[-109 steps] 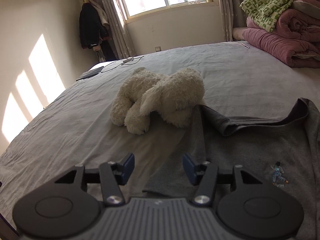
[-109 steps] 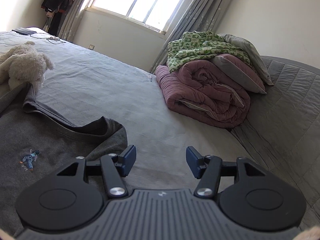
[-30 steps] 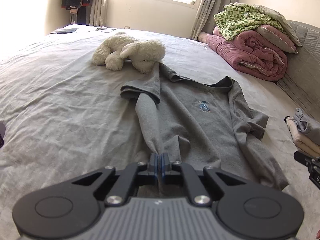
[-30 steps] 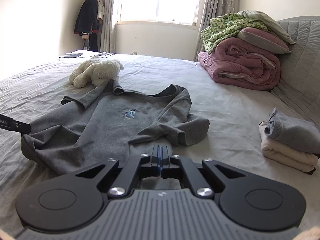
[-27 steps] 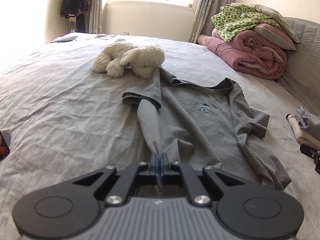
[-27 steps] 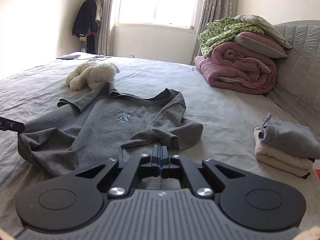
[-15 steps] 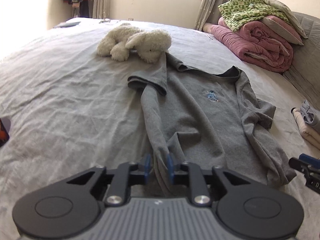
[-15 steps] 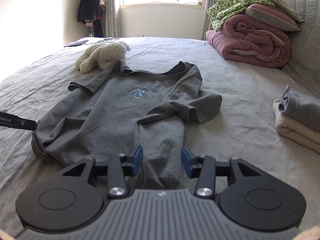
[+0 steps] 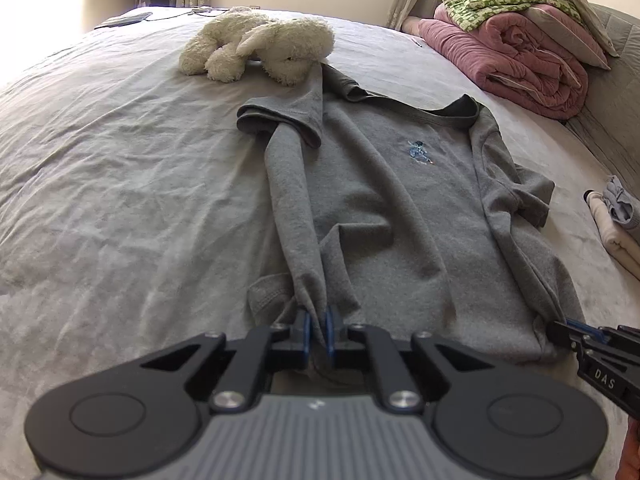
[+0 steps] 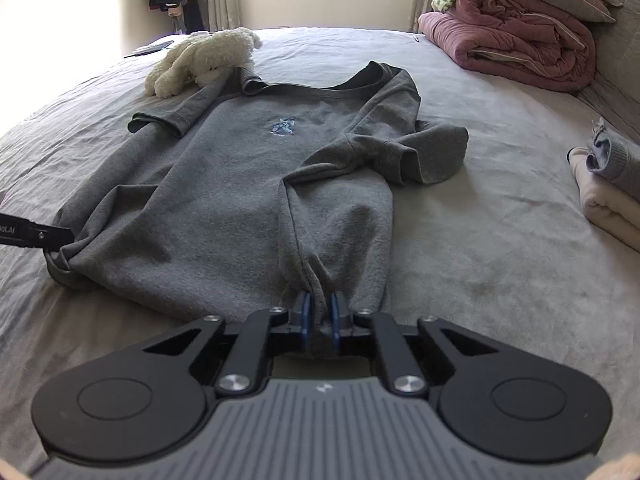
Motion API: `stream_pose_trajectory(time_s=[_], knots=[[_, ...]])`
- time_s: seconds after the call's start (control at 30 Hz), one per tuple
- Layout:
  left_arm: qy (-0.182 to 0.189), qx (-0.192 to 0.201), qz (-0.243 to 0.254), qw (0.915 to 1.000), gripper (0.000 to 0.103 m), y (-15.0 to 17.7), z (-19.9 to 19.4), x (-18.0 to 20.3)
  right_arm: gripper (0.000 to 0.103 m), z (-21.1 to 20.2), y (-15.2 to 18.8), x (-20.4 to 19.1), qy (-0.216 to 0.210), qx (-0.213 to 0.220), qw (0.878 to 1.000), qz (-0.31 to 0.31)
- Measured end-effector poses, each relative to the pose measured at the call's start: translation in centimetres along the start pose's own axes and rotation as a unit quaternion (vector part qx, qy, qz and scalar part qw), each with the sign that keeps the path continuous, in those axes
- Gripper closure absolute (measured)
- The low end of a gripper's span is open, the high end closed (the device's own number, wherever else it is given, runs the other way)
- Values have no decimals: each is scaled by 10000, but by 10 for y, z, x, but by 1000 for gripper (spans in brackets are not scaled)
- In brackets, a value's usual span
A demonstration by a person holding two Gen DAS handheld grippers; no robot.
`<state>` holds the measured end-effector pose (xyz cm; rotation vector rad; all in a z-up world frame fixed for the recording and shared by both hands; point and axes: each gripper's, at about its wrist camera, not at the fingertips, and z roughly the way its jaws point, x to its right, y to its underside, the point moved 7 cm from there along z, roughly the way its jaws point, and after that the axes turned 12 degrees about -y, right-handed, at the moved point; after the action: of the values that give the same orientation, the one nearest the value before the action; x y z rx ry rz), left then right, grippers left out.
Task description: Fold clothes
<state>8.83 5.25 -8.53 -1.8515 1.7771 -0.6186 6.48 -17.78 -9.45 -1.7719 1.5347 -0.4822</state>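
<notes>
Grey T-shirt [image 9: 400,216] laid face-up on bed [image 9: 120,200], collar away. Hem corners pinched: left hand-held gripper [image 9: 316,330] and right hand-held gripper [image 10: 319,320] each clamped on fabric fold, likely for lifting hem toward collar.

A grey short-sleeved cotton T-shirt [image 10: 240,184] with a small blue chest emblem lies face up on the bed, collar toward twelve o'clock, hem toward six. Both sleeves are rumpled, and the hem is bunched into raised ridges at its two near corners.
</notes>
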Motion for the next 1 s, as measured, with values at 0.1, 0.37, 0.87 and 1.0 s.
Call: stream_pose_trajectory(time_s=[0.1, 0.37, 0.87, 1.0], knots=[[-43, 147, -1, 9999, 98, -3, -6, 0, 100, -6, -7, 1, 121, 218, 9997, 24], [-160, 837, -173, 9962, 98, -25, -38, -17, 101, -48, -38, 7, 486, 1116, 9924, -184], [-536, 824, -1254, 9872, 99, -47, -24, -86, 101, -85, -66, 92, 842, 1600, 9777, 1064], [-594, 783, -1290, 9868, 99, -53, -11, -92, 101, -78, -71, 110, 916, 1585, 9754, 1232]])
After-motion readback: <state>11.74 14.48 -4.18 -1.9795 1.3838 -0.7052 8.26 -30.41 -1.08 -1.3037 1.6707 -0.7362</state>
